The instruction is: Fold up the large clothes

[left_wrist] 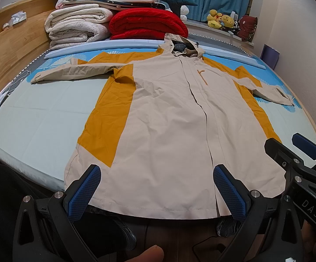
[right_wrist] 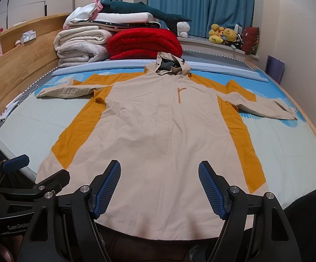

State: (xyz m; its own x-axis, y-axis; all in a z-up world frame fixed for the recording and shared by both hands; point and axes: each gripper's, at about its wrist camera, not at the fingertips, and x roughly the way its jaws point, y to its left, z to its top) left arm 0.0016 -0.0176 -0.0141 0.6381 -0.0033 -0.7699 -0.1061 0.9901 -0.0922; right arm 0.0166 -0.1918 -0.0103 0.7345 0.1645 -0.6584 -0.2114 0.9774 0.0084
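The left gripper [left_wrist: 156,187] has its two blue fingers [left_wrist: 82,193] wide apart, and nothing is between them. The right gripper [right_wrist: 159,188] is the same, fingers spread with nothing pinched. Both hang just above the bottom edge of the jacket [left_wrist: 168,120], side by side, so close that each camera can see the other tool at its edge. I think they wait here because this is the near end of the jacket, the easiest place to start from.

The jacket is cream with orange side parts. It lies flat on the bed [left_wrist: 37,120], front up and closed. The hood [left_wrist: 183,44] points to the far end. The left sleeve [left_wrist: 75,71] and the right sleeve [left_wrist: 273,93] stretch straight out to the sides. It looks spread out like this so every part can be reached and folded neatly. No fold shows yet, so the folding is still to do.

Past the hood sit a red blanket [left_wrist: 147,25] and a pile of white blankets [left_wrist: 77,26], stacked at the far end, well away from the jacket
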